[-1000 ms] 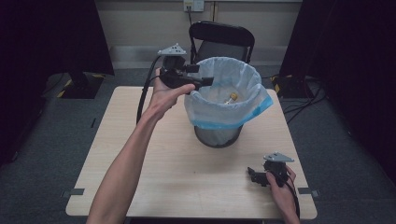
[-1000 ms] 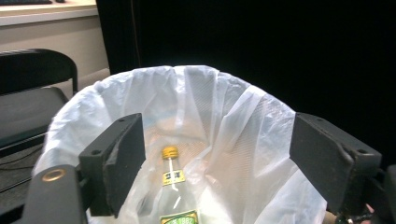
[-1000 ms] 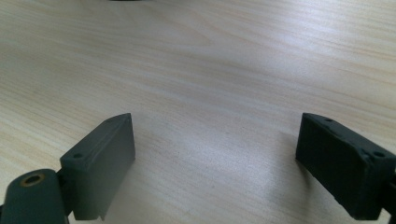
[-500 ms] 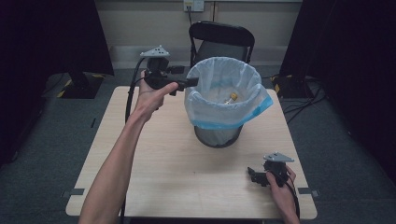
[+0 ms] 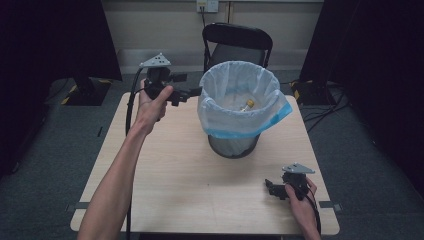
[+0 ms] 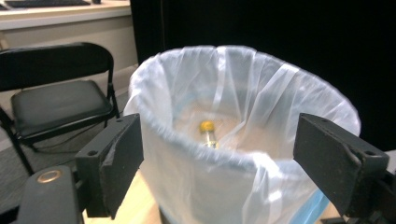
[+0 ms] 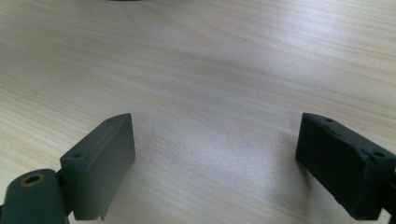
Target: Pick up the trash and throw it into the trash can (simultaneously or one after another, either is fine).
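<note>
**Left hand-held gripper poised at the bin liner's rim**

We see the left hand-held gripper (image 5: pixel 192 92) held in the air at about nine o'clock of the dark mesh wastebasket (image 5: pixel 233 145), its jaws spread wide and empty, pointing at the rim. The wastebasket stands near the middle of the pale wooden tabletop (image 5: pixel 165 175), lined with a translucent white plastic bag with a blue hem (image 5: pixel 240 112) folded over its edge. Inside, in the left gripper view, a small bottle with a yellow cap (image 6: pixel 208 133) lies at the bottom.

The right hand-held gripper (image 5: pixel 272 189) rests low at roughly five o'clock of the wastebasket, released and holding nothing, bare wood between its jaws.

We judge the next move to be a pinch on the liner's rim. The thin film could slip out if only one loose fold is caught, or tear if pulled hard. With nothing bracing it, a sideways tug could tip or drag the light wastebasket.
</note>
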A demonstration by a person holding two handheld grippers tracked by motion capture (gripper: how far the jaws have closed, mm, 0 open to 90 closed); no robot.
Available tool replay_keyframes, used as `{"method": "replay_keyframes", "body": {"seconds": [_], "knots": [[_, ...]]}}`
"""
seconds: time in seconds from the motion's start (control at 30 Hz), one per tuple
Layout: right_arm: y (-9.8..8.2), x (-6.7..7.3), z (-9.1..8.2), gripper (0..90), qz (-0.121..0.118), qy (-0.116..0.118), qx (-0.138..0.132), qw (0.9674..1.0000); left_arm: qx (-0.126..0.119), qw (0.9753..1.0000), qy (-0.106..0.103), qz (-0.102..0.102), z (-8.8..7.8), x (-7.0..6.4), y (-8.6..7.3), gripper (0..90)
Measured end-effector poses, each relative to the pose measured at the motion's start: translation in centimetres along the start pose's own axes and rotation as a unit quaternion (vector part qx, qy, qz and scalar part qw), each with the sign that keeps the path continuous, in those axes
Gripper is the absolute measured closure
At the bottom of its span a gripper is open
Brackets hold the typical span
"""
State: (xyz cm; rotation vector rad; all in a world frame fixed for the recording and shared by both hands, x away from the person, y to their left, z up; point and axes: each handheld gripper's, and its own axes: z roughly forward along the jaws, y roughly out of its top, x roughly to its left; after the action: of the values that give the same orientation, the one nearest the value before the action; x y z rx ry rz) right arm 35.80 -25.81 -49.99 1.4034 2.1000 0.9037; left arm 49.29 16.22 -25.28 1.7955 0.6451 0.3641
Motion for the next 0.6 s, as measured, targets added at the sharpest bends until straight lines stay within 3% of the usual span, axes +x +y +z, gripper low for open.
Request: {"method": "replay_keyframes", "body": {"seconds": [0.17,0.3,0.47,0.6], "knots": [[0.0,0.0,0.0,10.9,0.000,0.000,0.000,1.0000,-0.002,1.0000,0.005,0.001,-1.1,0.3,-1.1,15.8],[0.0,0.0,0.0,10.9,0.000,0.000,0.000,1.0000,0.017,0.9995,0.026,0.004,-1.8,0.4,-1.2,16.2],[0.0,0.0,0.0,10.9,0.000,0.000,0.000,1.0000,0.027,0.9992,0.029,0.005,-2.5,0.5,-1.5,16.4],[0.0,0.0,0.0,10.9,0.000,0.000,0.000,1.0000,0.021,0.9991,0.036,0.001,-3.1,0.5,-2.3,17.3]]}}
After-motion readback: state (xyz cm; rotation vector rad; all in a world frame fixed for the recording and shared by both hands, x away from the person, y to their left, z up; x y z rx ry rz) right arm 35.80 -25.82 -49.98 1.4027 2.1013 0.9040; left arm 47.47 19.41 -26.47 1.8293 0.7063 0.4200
